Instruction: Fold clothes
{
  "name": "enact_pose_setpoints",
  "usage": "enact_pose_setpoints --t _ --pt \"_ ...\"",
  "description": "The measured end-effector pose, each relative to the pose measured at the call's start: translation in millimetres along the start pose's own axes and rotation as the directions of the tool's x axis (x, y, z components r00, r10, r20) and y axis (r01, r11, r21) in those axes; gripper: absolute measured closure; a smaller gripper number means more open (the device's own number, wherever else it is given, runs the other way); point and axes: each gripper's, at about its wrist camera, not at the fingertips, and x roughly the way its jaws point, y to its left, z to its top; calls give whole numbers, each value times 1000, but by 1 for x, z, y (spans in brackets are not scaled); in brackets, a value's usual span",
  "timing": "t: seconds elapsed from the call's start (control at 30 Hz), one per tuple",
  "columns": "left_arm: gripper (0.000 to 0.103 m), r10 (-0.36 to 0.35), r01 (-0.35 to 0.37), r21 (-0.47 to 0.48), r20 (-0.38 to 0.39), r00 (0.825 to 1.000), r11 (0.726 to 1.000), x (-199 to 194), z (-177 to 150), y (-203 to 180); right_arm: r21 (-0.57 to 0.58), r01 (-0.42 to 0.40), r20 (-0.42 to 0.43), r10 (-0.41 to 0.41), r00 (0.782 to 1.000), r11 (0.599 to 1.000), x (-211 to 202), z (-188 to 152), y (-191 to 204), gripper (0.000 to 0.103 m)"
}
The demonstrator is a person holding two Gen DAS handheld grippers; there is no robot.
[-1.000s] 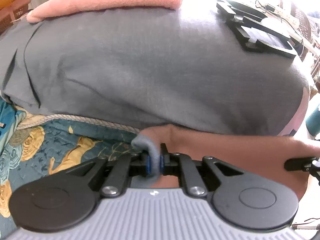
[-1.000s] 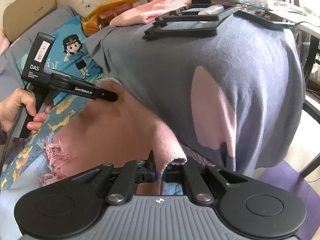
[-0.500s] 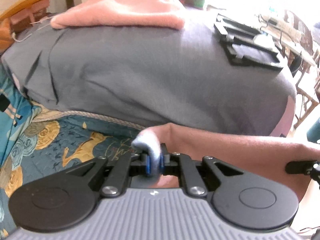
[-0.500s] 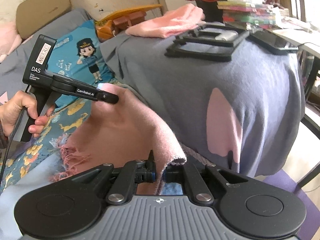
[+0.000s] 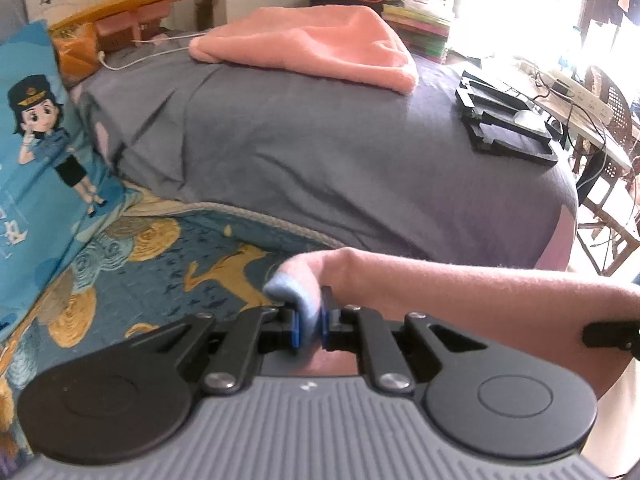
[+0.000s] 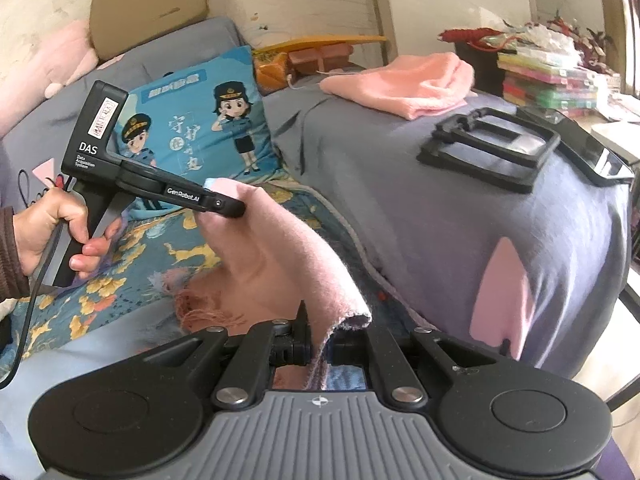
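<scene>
- The pink scarf hangs stretched between the two grippers, above the blue patterned quilt and in front of the grey sheet.
- The left gripper is clenched on one corner of the scarf, where the cloth looks pale blue; in the right wrist view the same gripper is held by a hand to the left of the grey sheet.
- The right gripper pinches the scarf's other edge between its blue pads.
- A fringe dangles from the scarf's lower edge, possibly touching the quilt; the view is too distorted to tell.
- On the grey sheet lie a folded pink towel and black frames, well apart from the scarf.
- A cartoon cushion leans beside the grey sheet.
</scene>
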Motion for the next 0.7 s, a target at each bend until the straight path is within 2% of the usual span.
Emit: enact_pose_setpoints --t 0.27,0.7 --pt "93 31 -30 -26 25 999 999 -30 -15 13 -12 -47 15 47 999 999 -10 1 17 97" --pt "93 114 -105 -104 86 990 989 -96 -48 41 -121 -165 26 170 985 979 -30 3 80 97"
